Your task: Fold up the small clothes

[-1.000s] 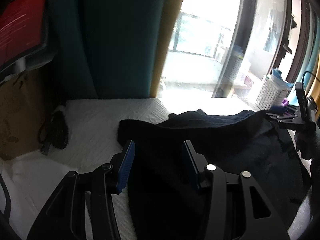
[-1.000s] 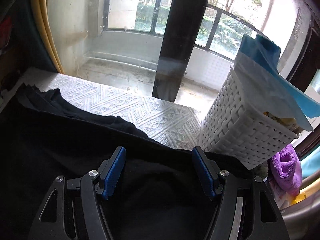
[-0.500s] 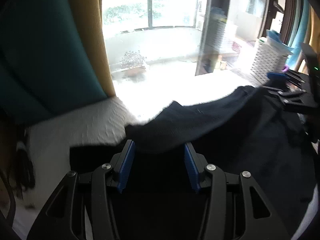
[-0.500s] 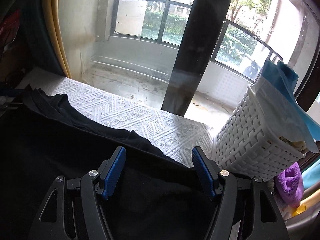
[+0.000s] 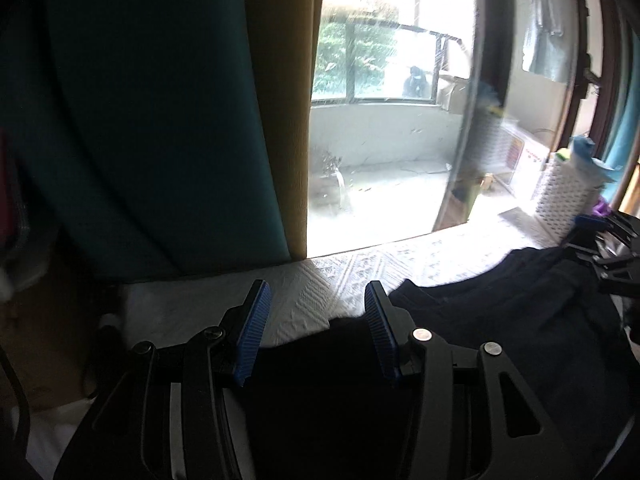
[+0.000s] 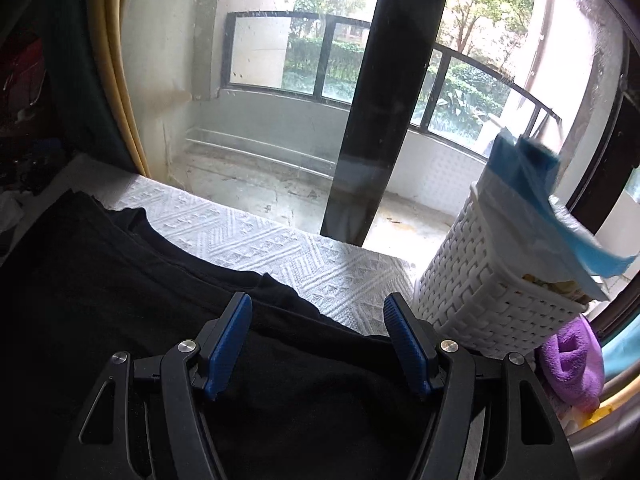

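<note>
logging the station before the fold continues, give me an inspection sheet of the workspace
surface: white embossed bed cover, bare along the window side.
job's things: black fabric garment spread flat on the cover, its edge wavy near the window.
clutter: white woven plastic basket with blue cloth draped over it; purple plush towel beside the basket.
grippers: left gripper and right gripper both over the garment, blue pads apart, nothing pinched between them.
cables: nothing seen clearly.
surroundings: teal curtain, yellow curtain, balcony window.
</note>
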The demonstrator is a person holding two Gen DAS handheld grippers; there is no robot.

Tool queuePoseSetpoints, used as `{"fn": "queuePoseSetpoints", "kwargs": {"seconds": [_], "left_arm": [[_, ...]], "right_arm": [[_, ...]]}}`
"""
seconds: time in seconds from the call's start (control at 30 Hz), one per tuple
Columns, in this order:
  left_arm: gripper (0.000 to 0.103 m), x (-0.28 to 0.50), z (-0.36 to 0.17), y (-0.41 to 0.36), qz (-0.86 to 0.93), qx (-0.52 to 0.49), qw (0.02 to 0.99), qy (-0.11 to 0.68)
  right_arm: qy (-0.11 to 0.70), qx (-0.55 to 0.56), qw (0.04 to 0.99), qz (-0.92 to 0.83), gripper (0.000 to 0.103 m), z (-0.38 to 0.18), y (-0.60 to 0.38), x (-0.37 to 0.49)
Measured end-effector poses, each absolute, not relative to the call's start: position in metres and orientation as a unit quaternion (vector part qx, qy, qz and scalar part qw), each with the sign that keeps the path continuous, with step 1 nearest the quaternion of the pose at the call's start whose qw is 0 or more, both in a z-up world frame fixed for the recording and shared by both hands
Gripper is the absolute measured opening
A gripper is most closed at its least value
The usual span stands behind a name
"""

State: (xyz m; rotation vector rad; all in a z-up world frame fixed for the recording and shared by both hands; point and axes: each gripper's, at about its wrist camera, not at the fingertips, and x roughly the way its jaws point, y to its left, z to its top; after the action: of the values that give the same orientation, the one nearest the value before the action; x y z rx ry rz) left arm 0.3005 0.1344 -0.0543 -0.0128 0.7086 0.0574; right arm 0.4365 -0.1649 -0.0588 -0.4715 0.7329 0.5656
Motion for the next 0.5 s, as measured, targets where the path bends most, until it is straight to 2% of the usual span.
{"fn": "queuePoseSetpoints", "kwargs": {"seconds": [0.27,0.5], "left_arm": [[0.049,0.221,-0.032,0.135,0.022,-0.02,0.945,0.325],[0.049,0.156,-0.045,0.139,0.028,-0.058,0.943,0.328]], "right_arm": [[0.344,-0.218,0.875,0.263,0.071,-0.036,-0.184,0.393],[0.354,-0.195,0.884,0.236,0.071,-0.027,-0.223,0.348]]}}
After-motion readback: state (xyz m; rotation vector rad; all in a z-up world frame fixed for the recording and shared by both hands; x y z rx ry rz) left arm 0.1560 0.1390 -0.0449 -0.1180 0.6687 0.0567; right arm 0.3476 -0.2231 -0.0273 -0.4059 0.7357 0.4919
